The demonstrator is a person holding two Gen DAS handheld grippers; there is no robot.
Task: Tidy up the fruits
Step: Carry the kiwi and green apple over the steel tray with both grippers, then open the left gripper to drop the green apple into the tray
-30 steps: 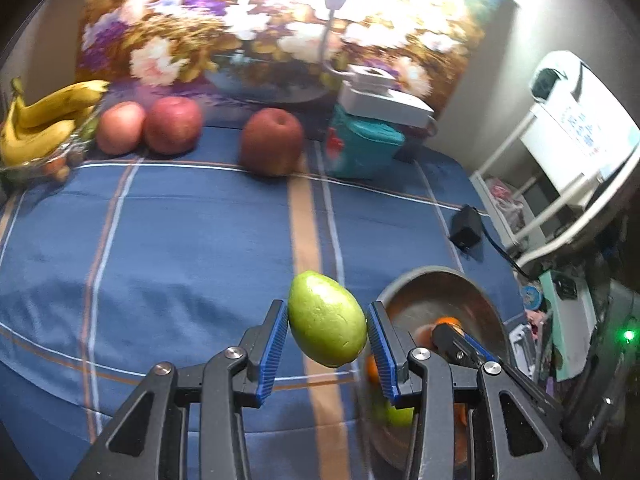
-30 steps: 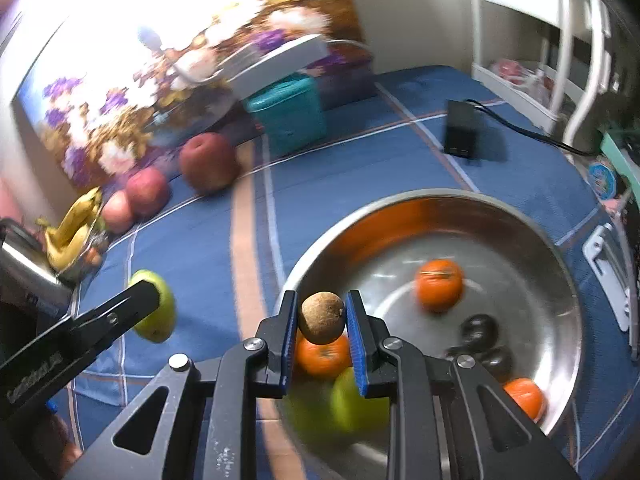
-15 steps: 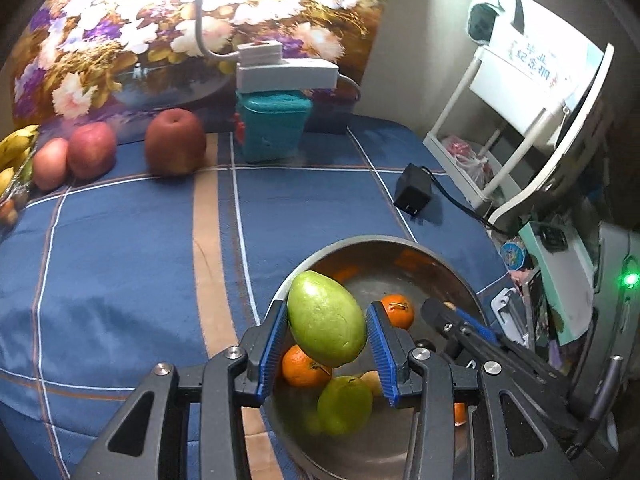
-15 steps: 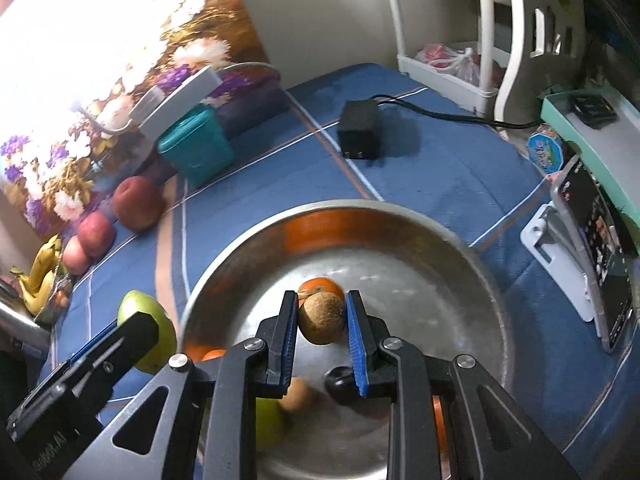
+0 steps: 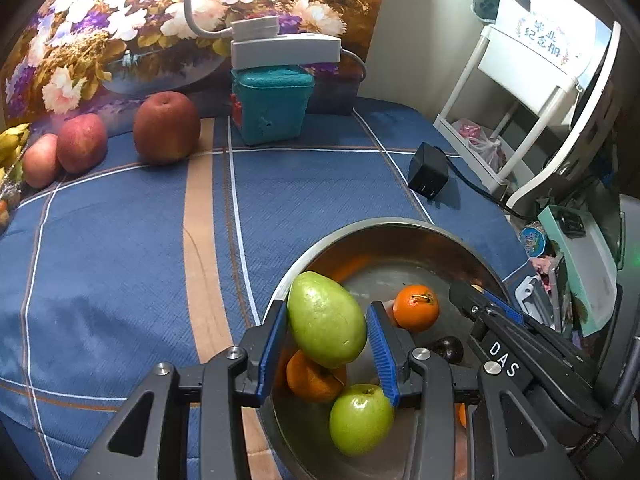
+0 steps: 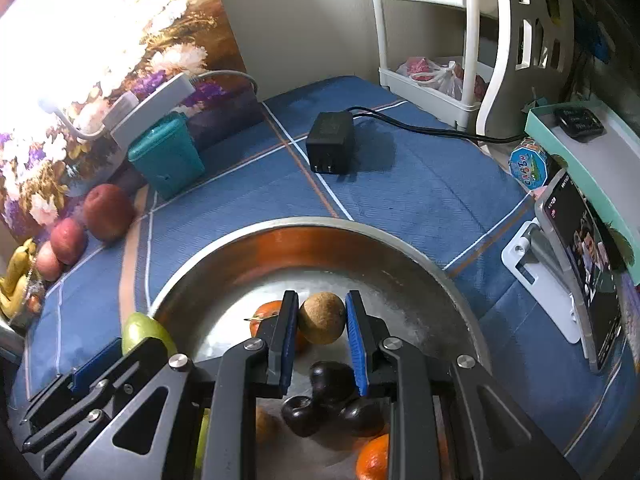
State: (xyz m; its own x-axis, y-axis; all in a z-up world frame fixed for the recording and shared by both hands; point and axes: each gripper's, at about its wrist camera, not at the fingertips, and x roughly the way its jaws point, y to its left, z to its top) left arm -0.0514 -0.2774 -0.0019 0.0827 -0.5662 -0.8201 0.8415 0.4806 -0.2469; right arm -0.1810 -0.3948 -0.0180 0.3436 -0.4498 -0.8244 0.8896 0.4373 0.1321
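Note:
My left gripper (image 5: 327, 334) is shut on a green pear-shaped fruit (image 5: 325, 318), held over the left side of a steel bowl (image 5: 384, 228). In the bowl lie oranges (image 5: 416, 307), a green apple (image 5: 360, 418) and dark fruits (image 5: 450, 349). My right gripper (image 6: 322, 322) is shut on a small round brown fruit (image 6: 322, 317), hanging above the middle of the same bowl (image 6: 304, 226), over several dark fruits (image 6: 332, 376). In the right wrist view the green fruit (image 6: 140, 330) and the left gripper show at the bowl's left rim.
Three red apples (image 5: 166, 126) and bananas (image 5: 10, 144) sit at the back left on the blue striped cloth. A teal box (image 5: 270, 104) with a white lamp stands at the back. A black power adapter (image 5: 428, 170) and cable lie right; a white rack (image 5: 516, 120) and phone stand (image 6: 580, 276) crowd the right edge.
Both grippers have moved right, from the bowl's left side to over the bowl, each still holding its fruit. The green fruit went from above the cloth to above the bowl.

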